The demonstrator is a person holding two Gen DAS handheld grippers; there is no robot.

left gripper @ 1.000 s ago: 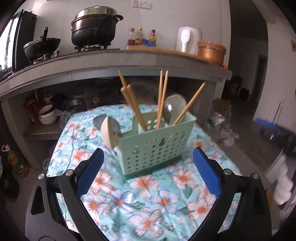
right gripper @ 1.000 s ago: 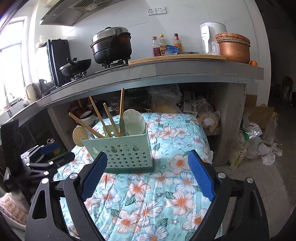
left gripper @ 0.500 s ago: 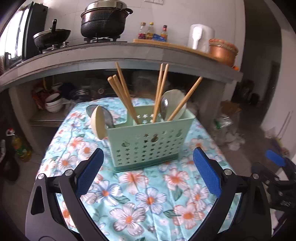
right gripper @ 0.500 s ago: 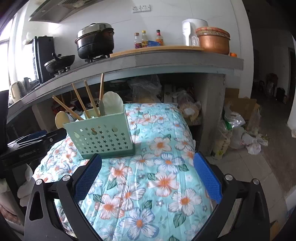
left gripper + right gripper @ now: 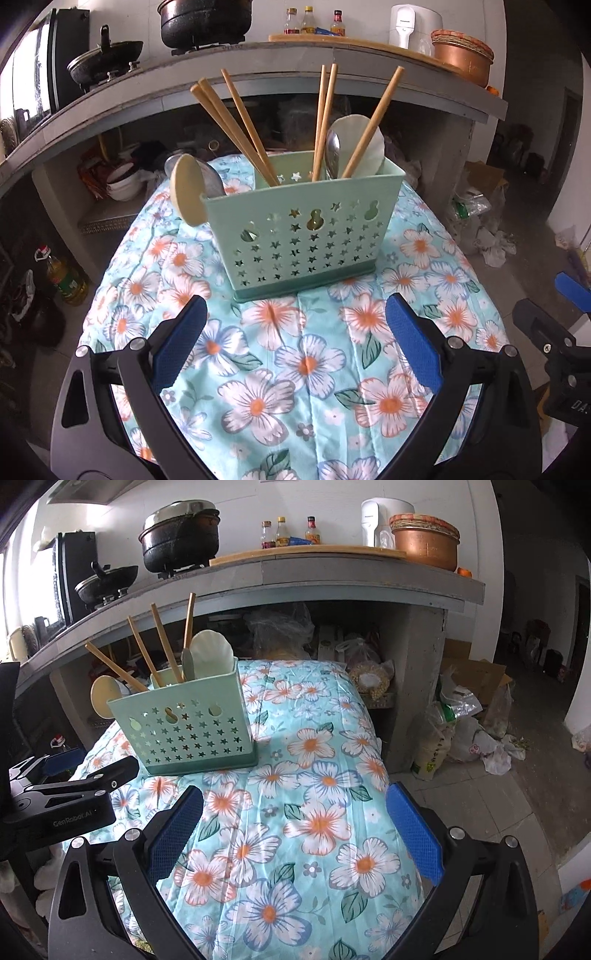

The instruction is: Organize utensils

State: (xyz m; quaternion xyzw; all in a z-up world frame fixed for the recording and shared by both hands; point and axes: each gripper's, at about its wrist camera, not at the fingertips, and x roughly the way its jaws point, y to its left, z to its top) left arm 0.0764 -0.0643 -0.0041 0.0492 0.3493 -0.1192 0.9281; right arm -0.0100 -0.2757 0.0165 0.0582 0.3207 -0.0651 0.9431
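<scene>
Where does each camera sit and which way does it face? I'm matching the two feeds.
Left wrist: on the left gripper, looking down at the utensil caddy straight ahead; own open fingers and the right gripper show.
Right wrist: on the right gripper, facing the floral cloth, caddy to its left; own open fingers show.
Shared: caddy, cloth, counter.

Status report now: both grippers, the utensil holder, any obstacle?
Left gripper open, empty. Right gripper open, empty. Green holder upright on floral cloth, chopsticks and spoons inside. Nothing in the way.
</scene>
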